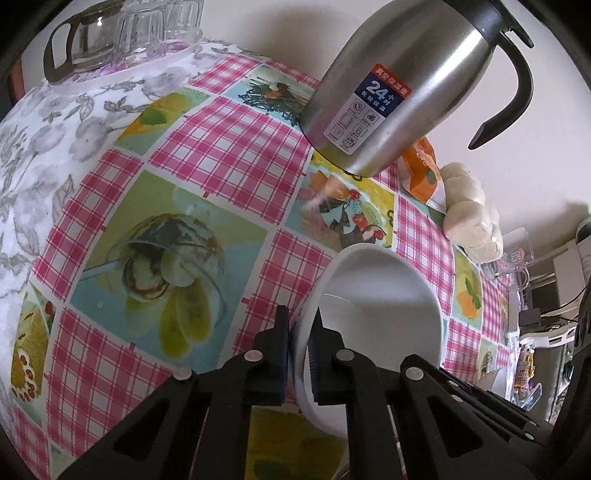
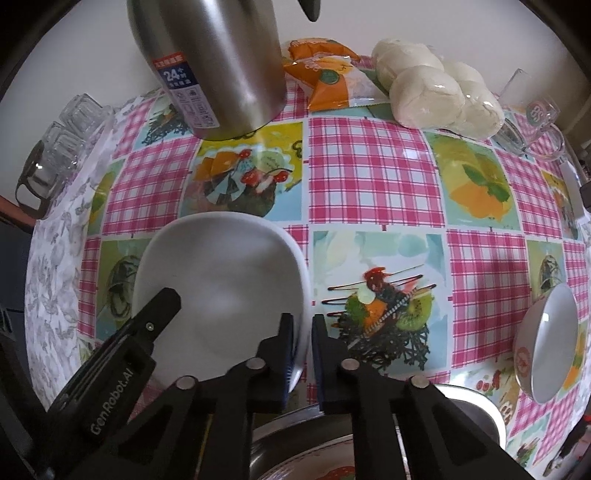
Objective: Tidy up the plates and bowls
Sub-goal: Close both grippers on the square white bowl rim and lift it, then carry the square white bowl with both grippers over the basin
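White plate [image 2: 225,273] lies on the tablecloth [image 2: 373,173] at 6 o'clock of the steel thermos [image 2: 218,62], empty. Judged rigid, glazed, slippery, chippable; the rim is the only hold. Left gripper [image 1: 300,325] and right gripper [image 2: 302,332] each clamp its rim from opposite sides. Small bowl [image 2: 550,343] at 3 o'clock, tilted, apparently empty.

A plain white wall [image 2: 424,22] rises behind the checked tablecloth [image 2: 369,177].
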`<state>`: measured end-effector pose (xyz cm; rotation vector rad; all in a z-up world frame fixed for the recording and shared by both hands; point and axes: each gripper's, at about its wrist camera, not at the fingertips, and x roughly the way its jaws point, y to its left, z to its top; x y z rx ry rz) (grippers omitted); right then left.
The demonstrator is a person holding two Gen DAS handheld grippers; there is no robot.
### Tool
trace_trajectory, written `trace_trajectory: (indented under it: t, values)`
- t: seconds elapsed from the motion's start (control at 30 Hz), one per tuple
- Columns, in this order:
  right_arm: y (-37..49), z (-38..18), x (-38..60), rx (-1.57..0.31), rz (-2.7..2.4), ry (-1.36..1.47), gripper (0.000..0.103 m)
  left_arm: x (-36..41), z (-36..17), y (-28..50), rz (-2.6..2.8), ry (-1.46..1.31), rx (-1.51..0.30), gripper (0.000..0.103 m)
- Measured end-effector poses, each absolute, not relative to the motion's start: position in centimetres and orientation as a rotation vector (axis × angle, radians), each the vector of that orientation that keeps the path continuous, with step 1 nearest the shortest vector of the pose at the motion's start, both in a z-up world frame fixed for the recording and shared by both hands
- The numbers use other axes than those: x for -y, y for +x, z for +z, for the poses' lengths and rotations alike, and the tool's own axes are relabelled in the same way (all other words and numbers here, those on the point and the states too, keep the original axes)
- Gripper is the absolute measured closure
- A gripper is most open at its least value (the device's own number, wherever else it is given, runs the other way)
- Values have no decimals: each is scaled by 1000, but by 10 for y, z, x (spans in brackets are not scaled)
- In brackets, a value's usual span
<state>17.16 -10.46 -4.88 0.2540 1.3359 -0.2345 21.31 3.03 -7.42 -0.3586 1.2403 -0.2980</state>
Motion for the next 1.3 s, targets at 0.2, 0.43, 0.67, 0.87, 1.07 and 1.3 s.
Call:
trace_trajectory:
  t: [0.2,0.43,0.67,0.87,1.07,1.3]
  values:
    - [168,-41,102,-1314,-207,257,94,-34,-59,209,-300,-351,-1208,94]
    - [154,-3,105,-1230,-155,275,94,-41,-21,197,-330,-343,-1126,94]
    - [125,36,109,-1132,-112,310,94,-43,22,166,-343,-301,-1032,94]
    - [93,53,113,-1055,-91,344,94,-40,44,141,-358,-263,-976,94]
    - [60,69,118,-966,-78,352,93,-35,64,114,-379,-222,-912,94]
    - [24,79,123,-890,-56,352,92,-27,75,89,-406,-185,-870,94]
